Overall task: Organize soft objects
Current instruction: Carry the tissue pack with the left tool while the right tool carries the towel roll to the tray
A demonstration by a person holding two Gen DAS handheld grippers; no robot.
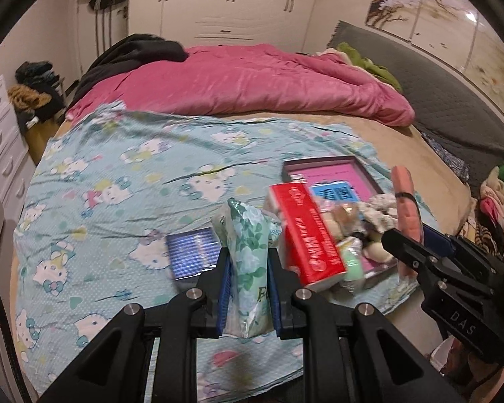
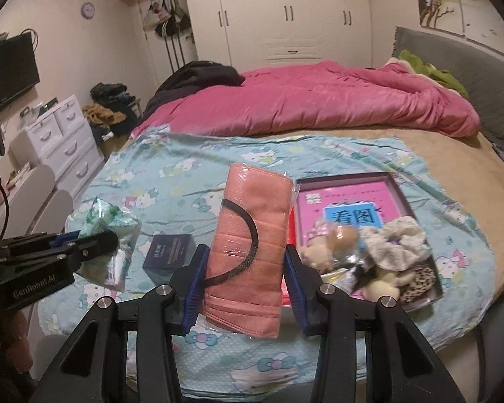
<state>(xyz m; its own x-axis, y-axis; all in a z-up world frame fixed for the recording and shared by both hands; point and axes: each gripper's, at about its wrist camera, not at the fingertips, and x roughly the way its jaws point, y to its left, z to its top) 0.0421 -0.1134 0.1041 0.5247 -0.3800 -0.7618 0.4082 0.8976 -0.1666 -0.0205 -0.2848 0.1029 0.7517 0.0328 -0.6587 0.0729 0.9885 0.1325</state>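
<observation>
My left gripper (image 1: 248, 288) is clamped on a floral tissue pack (image 1: 248, 252), held above the blue cartoon sheet (image 1: 117, 181) on the bed. A red box (image 1: 307, 231) sits just right of it, blurred. At far right, right gripper (image 1: 416, 248) grips a pink wrapped mask (image 1: 407, 201). Tray (image 1: 363, 173) of plush bits behind.

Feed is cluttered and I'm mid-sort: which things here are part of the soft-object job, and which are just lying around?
Job:
- green floral tissue pack, in left gripper
- wrapped pink face mask, in right gripper
- tray with scrunchie and plush toys

Lying about:
- red box
- dark blue box
- pink quilt
- black clothing
</observation>
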